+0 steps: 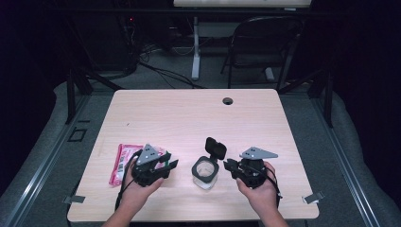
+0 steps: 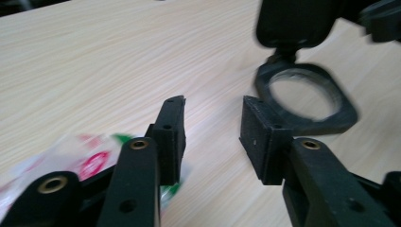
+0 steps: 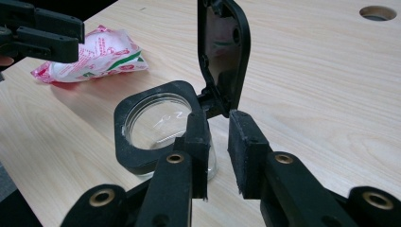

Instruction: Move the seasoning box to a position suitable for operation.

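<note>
A clear jar (image 1: 205, 172) with a square black rim stands near the table's front, and its hinged black lid (image 1: 216, 147) is flipped up. A pink and white packet (image 1: 124, 163) lies flat to its left. My left gripper (image 1: 171, 161) hovers over the packet's right end, pointing towards the jar, open with nothing between its pads. In the left gripper view the packet (image 2: 90, 161) lies under the left jaw, and the jar rim (image 2: 307, 97) is ahead to the right. My right gripper (image 3: 217, 142) sits just behind the jar's hinge (image 3: 215, 101), jaws narrowly apart with only bare table between them.
The light wooden table (image 1: 189, 118) has a round cable hole (image 1: 228, 100) at the far middle. A folding chair (image 1: 265, 42) and a desk leg stand beyond the table. Grey floor surrounds it.
</note>
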Available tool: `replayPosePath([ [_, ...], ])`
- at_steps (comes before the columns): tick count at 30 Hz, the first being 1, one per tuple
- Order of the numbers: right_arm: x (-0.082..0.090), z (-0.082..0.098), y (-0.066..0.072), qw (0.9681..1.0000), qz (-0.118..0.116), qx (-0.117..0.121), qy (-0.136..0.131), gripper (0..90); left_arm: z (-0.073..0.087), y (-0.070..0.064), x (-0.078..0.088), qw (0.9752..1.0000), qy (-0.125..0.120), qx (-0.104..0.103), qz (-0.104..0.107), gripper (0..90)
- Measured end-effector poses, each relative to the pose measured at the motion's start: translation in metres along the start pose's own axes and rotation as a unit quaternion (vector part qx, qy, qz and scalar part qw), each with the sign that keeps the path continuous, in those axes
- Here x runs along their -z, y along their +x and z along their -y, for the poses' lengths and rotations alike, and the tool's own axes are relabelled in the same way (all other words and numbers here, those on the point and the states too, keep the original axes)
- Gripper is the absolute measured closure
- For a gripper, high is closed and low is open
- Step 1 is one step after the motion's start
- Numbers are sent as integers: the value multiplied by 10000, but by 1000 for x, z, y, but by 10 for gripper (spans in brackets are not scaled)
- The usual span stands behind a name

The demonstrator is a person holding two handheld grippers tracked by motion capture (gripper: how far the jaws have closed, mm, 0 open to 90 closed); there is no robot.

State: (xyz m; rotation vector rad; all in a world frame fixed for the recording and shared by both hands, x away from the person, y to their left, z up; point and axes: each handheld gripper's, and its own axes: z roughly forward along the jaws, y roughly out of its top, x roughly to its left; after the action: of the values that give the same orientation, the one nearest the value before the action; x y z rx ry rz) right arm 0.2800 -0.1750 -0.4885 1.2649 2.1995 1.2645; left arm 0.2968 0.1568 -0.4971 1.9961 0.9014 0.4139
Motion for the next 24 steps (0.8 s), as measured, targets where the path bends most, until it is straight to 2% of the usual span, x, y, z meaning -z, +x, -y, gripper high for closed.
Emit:
replayPosePath([
  [3,4,1,3,10000,9,54,-21,783,9,11,9,9998,72,28,-209,595],
  [7,10,6,7,9999,49,116,-71,787,24,27,22,9992,96,247,-293,616],
  [12,14,13,8,9998,-44,57,-182,777,43,40,36,9981,49,412,-447,632],
  [15,13,17,7,9998,-99,-45,-156,767,48,45,42,9972,-36,495,-559,606],
  [18,11,20,6,9998,-121,-94,-163,749,52,50,41,9969,-6,541,-564,521],
  [20,10,22,7,9997,-107,-91,-180,743,55,50,37,9966,116,561,-589,465],
  [24,10,25,5,9997,-79,-90,-189,734,59,48,29,9969,333,499,-511,418],
])
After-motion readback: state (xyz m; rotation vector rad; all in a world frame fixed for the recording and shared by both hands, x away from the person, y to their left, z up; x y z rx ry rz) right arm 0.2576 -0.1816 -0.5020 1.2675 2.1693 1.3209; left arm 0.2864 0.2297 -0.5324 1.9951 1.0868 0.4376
